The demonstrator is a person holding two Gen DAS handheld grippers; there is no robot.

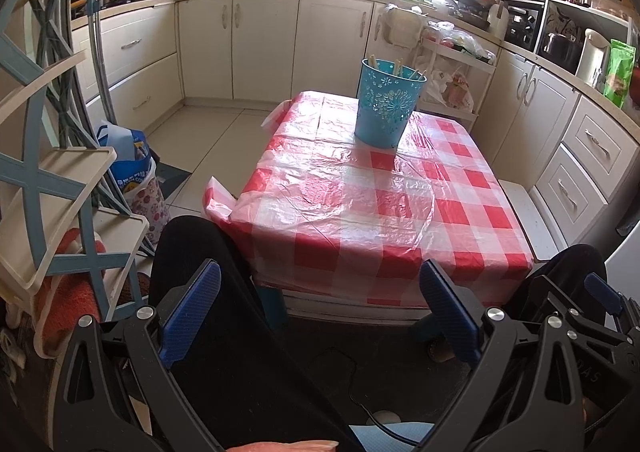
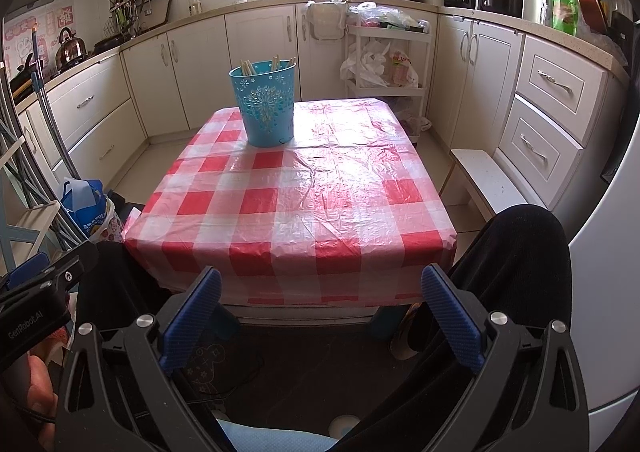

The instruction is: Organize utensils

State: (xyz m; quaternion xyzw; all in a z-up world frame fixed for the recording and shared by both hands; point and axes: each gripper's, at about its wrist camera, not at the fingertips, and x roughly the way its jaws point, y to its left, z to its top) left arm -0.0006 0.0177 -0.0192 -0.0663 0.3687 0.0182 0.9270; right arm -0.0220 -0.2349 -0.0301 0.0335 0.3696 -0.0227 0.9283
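Chopsticks [image 2: 250, 67], perhaps six, in one blue bucket [image 2: 266, 108]; left claw [image 1: 320, 316], right claw [image 2: 320, 316] both wide open, empty.

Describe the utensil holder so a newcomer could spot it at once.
Find the table with the red-and-white checked cloth in mid-kitchen. At its far end stands a blue bucket holding chopsticks. It is the only thing on the cloth, with a white flower pattern.

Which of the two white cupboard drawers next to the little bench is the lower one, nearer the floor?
The lower drawer, directly behind the white bench. The other drawer sits above it, just under the countertop.
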